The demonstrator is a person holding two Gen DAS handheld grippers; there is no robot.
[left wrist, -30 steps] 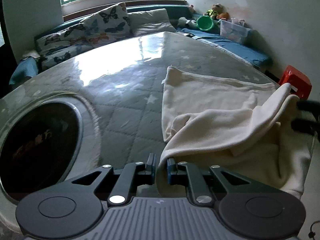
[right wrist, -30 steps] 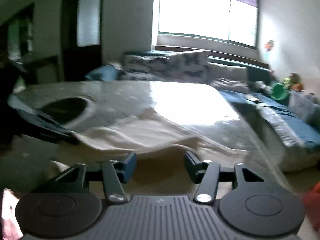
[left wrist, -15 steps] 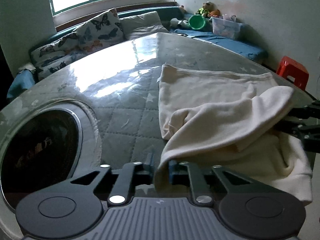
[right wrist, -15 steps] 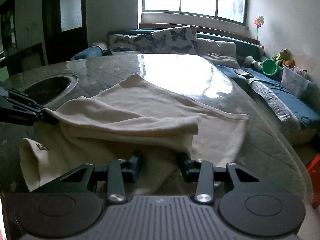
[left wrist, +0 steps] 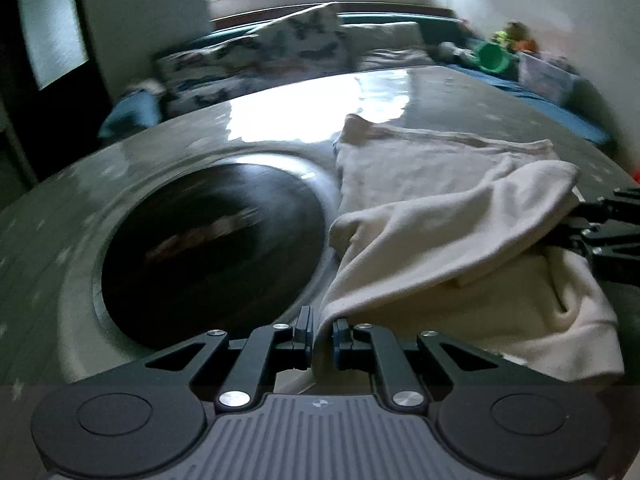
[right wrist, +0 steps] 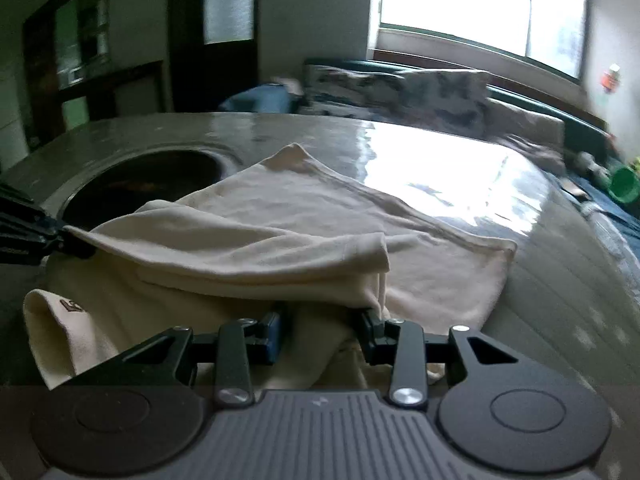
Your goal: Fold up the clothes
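Cream, soft knitted garment (left wrist: pixel 448 236) sags limp from the left hand-held gripper (left wrist: pixel 320 334) clamping its edge, while the right hand-held gripper (right wrist: pixel 320 336) gapes apart around bunched cloth.

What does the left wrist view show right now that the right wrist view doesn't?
Left only: the left gripper pinching a cream garment edge, and a clear bin. Right only: the right gripper open with cloth between its fingers, a dark logo on the cuff, and a door. Both: the garment, round hole, green bucket.
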